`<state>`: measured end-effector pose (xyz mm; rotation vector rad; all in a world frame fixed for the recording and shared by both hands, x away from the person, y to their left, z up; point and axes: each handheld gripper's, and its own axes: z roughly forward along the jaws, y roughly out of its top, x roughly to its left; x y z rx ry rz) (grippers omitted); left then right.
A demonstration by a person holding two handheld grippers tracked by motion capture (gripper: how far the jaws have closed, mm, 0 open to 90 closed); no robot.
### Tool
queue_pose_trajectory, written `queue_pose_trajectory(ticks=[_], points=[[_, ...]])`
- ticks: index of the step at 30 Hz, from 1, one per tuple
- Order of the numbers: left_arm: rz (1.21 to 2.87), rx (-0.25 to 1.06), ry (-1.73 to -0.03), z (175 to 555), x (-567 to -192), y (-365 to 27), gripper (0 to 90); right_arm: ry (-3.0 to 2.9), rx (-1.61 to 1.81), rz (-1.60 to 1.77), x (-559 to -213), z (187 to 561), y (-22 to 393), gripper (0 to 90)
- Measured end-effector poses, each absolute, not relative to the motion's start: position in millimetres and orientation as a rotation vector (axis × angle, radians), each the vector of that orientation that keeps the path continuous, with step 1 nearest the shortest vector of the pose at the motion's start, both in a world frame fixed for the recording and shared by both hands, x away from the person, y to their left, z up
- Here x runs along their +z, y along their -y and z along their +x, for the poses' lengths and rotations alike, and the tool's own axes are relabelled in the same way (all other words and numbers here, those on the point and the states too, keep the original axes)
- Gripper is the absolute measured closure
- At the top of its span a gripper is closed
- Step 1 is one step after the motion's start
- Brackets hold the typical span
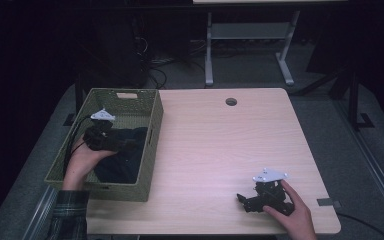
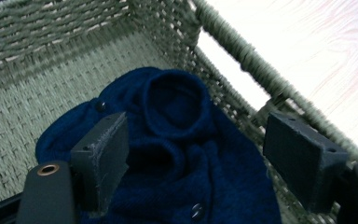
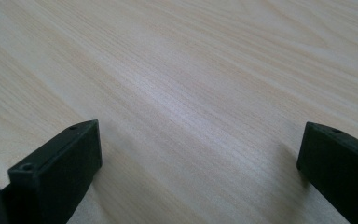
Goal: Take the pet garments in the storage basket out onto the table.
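Left gripper (image 2: 193,154) spread over navy knit cardigan (image 2: 177,140) | cardigan directly below, inside woven basket (image 2: 51,42) | right gripper (image 3: 200,172) spread, resting well apart on table (image 3: 191,70)

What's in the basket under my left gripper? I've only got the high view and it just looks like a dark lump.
Observer: The left gripper view shows a dark blue knitted garment with small dark buttons, crumpled on the floor of the basket.
Operator: Are the jaws gripping it?
Observer: No. The left gripper has its jaws wide apart above the knit, with nothing pressed between them.
Operator: And the right gripper, holding anything?
Observer: No. The right gripper has its jaws open over bare, pale wood of the table, with nothing between them.
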<state>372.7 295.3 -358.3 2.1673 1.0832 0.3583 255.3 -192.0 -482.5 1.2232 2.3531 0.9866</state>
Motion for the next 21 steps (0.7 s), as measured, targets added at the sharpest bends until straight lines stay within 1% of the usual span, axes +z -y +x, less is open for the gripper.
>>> queue_pose_trajectory(ticks=[16, 21], points=[[2.215, 0.333, -1.083, 375.3, -376.7, -304.4, 22.0, -2.353, 0.987, 1.223, -482.5, 255.3, 192.0, 0.0], [2.264, 0.314, -1.063, 376.1, -383.2, -303.6, 22.0, -2.353, 0.987, 1.223, -482.5, 255.3, 192.0, 0.0]])
